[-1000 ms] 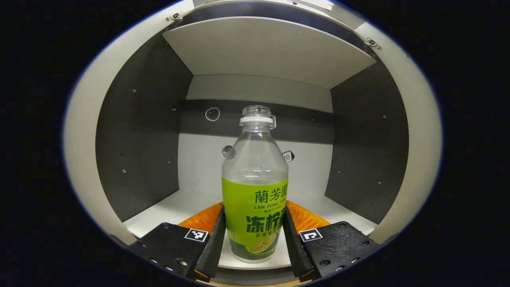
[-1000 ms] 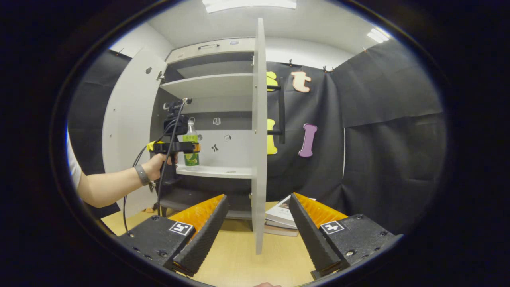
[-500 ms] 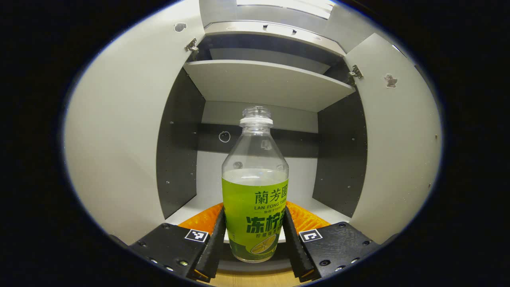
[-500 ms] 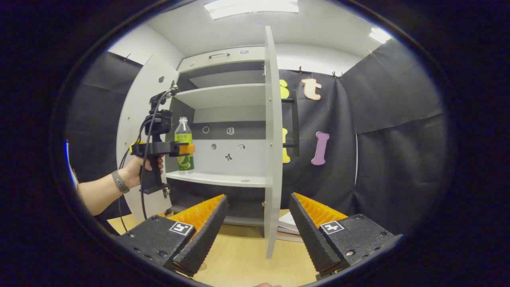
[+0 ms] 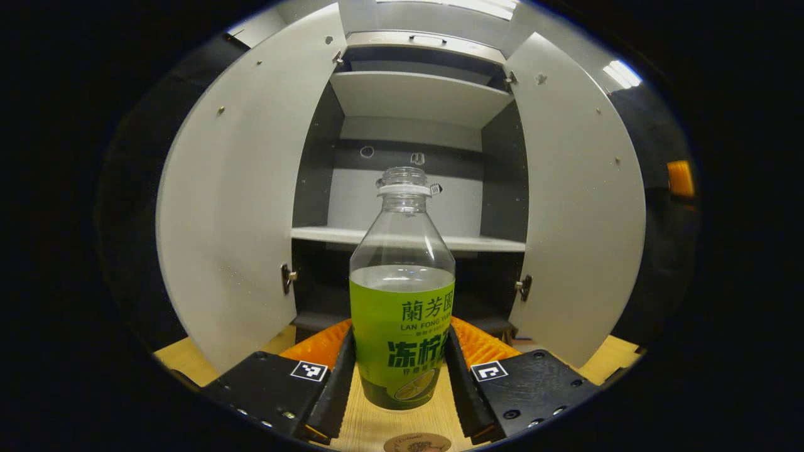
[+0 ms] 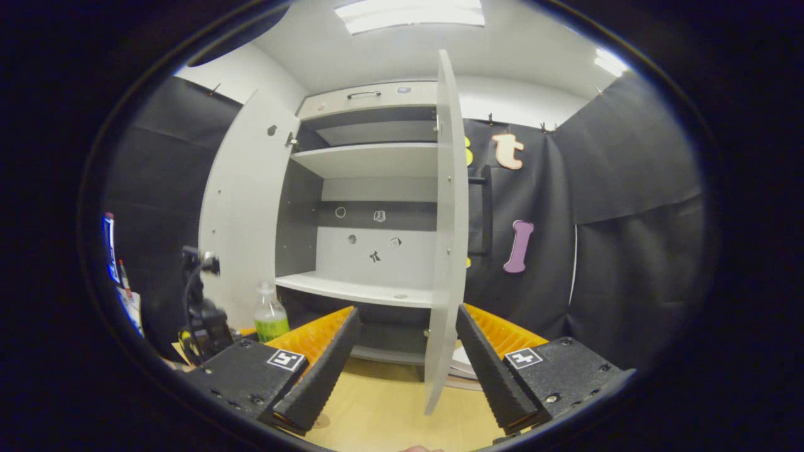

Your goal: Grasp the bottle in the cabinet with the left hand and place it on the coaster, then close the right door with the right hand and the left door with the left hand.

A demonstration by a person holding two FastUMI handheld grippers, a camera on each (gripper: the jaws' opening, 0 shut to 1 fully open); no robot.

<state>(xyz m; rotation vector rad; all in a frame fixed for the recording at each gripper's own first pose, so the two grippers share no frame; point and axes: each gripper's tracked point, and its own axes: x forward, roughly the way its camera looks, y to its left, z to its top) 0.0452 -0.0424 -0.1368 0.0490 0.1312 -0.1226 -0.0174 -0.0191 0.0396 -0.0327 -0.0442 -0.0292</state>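
The cabinet (image 5: 414,94) stands in front of me with both doors swung wide: the left door (image 5: 239,207) and the right door (image 5: 578,207) frame its open shelves, and the middle shelf (image 5: 326,234) is bare. Below it lies the wooden table (image 6: 383,414).

I judge I am in the carry step, bottle out of the cabinet and on its way to the coaster. My left gripper (image 5: 397,383) has its two fingers pressed against either side of the bottle (image 5: 402,295), low on the green label, so it is clamped on it. The bottle is upright, uncapped, part full of liquid, and held out in front of the cabinet above the table. At the bottom edge of the left gripper view I see the rim of a round coaster (image 5: 418,443), just below and a little nearer to me than the bottle's base. The next move calls for a small pull back and a straight descent, keeping the bottle level so nothing spills from the open neck, then letting go only once the base sits flat.

My right gripper (image 6: 402,358) is level, pointing at the edge of the right door, its fingers spread wide with nothing between them. It waits for the door-closing step.
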